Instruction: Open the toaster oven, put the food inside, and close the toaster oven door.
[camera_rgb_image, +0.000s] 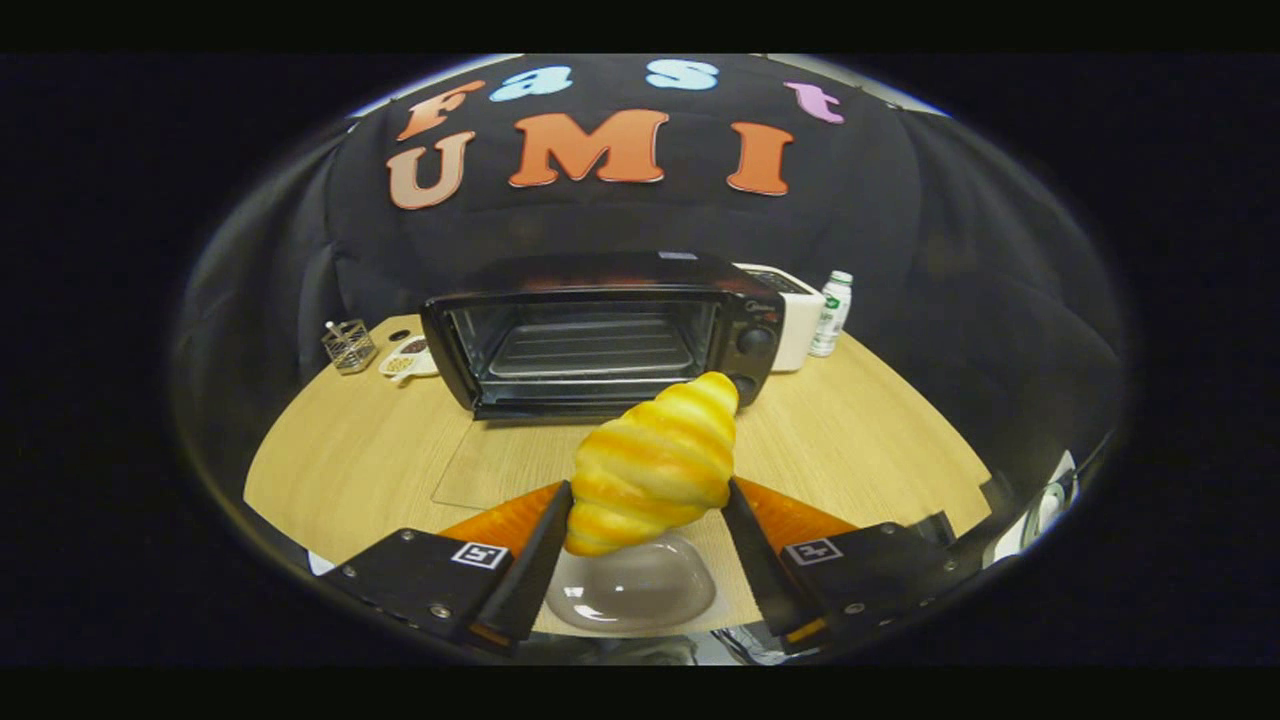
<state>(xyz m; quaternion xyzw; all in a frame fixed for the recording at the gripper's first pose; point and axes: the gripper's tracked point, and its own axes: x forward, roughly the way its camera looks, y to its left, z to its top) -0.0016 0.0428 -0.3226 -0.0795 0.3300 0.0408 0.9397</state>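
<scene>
Wooden table (850, 430) — claw (648, 500) clamps croissant (655, 465), hiding the toaster oven (600, 335) corner.

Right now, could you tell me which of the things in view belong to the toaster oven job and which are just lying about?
Part of the job:
- croissant, held between the gripper fingers
- toaster oven, door open, beyond the croissant

Just lying about:
- clear bowl below the croissant
- white bottle right of the oven
- white appliance behind the oven
- wire basket and small dish left of the oven

A staged kitchen booth: toaster oven (600, 335) and bottle (831, 314) on a wooden table (340, 460), black cloth behind.
</scene>
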